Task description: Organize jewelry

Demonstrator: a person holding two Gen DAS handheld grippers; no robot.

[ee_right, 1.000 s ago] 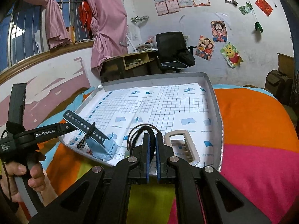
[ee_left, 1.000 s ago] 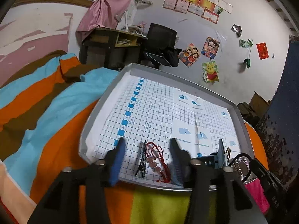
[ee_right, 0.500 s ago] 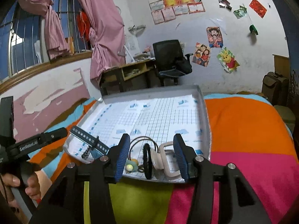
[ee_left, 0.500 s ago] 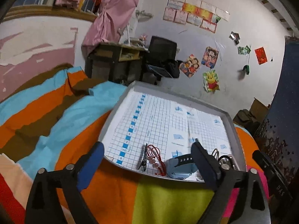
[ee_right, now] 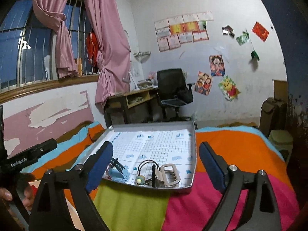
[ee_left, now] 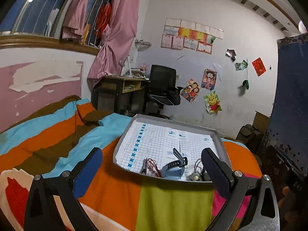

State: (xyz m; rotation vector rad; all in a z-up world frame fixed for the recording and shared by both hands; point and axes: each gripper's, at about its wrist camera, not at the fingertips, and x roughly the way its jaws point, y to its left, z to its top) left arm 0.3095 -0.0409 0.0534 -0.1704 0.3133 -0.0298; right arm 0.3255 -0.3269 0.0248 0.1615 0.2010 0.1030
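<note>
A grey tray (ee_left: 123, 148) lined with grid paper lies on the striped bedspread. Along its near edge sit a black hair clip (ee_left: 144, 168), a red bead bracelet (ee_left: 153, 166), a light-blue watch (ee_left: 174, 166) and black hair ties (ee_left: 198, 165). My left gripper (ee_left: 151, 151) hangs back above the near rim, jaws opening wide, nothing between them. In the right wrist view, the watch (ee_right: 117, 173), hair ties (ee_right: 146, 165), a green bead (ee_right: 139, 180) and a white clip (ee_right: 169, 176) lie in the tray (ee_right: 193, 154). My right gripper (ee_right: 156, 147) is opening and holds nothing.
The bedspread (ee_left: 115, 188) surrounds the tray on all sides. A hand (ee_right: 11, 190) holds the left gripper's black body (ee_right: 28, 156) at the left. A desk (ee_left: 123, 86) and a black office chair (ee_left: 161, 88) stand by the far wall.
Both grippers drew back and up from the tray while their jaws spread wide. The right one let go of the black hair ties, which now lie in the tray.
</note>
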